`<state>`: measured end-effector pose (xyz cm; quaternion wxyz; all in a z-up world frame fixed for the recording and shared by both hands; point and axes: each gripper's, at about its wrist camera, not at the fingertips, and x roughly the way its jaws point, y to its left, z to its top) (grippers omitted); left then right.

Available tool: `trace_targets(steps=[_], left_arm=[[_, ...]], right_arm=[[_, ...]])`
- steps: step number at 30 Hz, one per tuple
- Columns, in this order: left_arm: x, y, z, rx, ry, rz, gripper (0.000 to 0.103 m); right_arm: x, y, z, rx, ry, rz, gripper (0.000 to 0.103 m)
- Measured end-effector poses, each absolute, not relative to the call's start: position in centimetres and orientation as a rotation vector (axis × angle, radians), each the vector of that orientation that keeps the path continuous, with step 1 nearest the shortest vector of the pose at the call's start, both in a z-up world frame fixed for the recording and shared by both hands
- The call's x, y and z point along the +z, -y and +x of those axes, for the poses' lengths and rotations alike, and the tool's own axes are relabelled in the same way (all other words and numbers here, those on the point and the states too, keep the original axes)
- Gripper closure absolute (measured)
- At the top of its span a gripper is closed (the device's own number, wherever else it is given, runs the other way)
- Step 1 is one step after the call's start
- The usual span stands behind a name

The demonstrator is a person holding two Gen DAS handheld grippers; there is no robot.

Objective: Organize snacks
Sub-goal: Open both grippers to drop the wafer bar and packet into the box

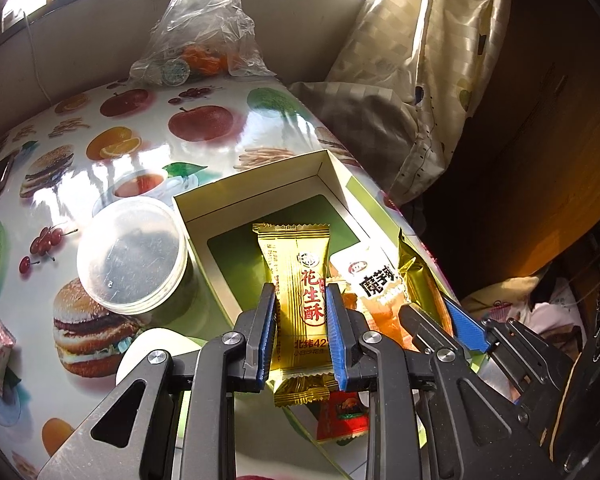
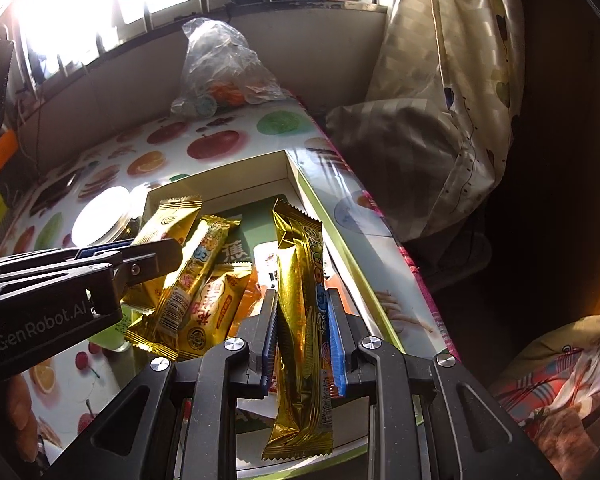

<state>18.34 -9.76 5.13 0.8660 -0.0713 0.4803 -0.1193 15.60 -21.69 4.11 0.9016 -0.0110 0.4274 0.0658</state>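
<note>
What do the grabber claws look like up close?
Each gripper, left and right, has black angular metal arms with cut-out holes and round silver screws. The fingers wear ribbed bright blue pads on their inner faces. White "GenRobot.AI" lettering marks the left gripper's black side. No cables or sleeves show.

Left gripper (image 1: 301,312), right gripper (image 2: 303,330): both clamped, side by side.

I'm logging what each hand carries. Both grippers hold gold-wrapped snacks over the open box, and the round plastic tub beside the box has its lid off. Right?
Not quite: the round plastic tub has its clear lid on, as the left wrist view shows. The rest stands: the left gripper holds a gold peanut-crisp packet and the right gripper a long gold bar, both over the open box.
</note>
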Motion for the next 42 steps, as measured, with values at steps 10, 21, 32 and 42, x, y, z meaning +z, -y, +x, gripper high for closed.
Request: trace_targets(steps=[10, 21, 32, 42], left_arm=[[4.1, 10.4, 18.9, -0.256, -1.026, -0.147, 0.078], [4.0, 10.8, 19.0, -0.254, -1.024, -0.134, 0.078], [4.1, 10.8, 18.9, -0.257, -1.018, -0.123, 0.064], [4.8, 10.6, 18.2, -0.25, -0.998, -0.119, 0.063]], right_arm=[[3.2, 22.5, 16.0, 0.136, -0.885, 0.006, 0.082], [3.1, 22.6, 16.1, 0.141, -0.878, 0.023, 0.081], [3.1, 22.5, 16.0, 0.148, -0.879, 0.044, 0.069], [3.8, 22.4, 15.3, 0.153, -0.863, 0.045, 0.062]])
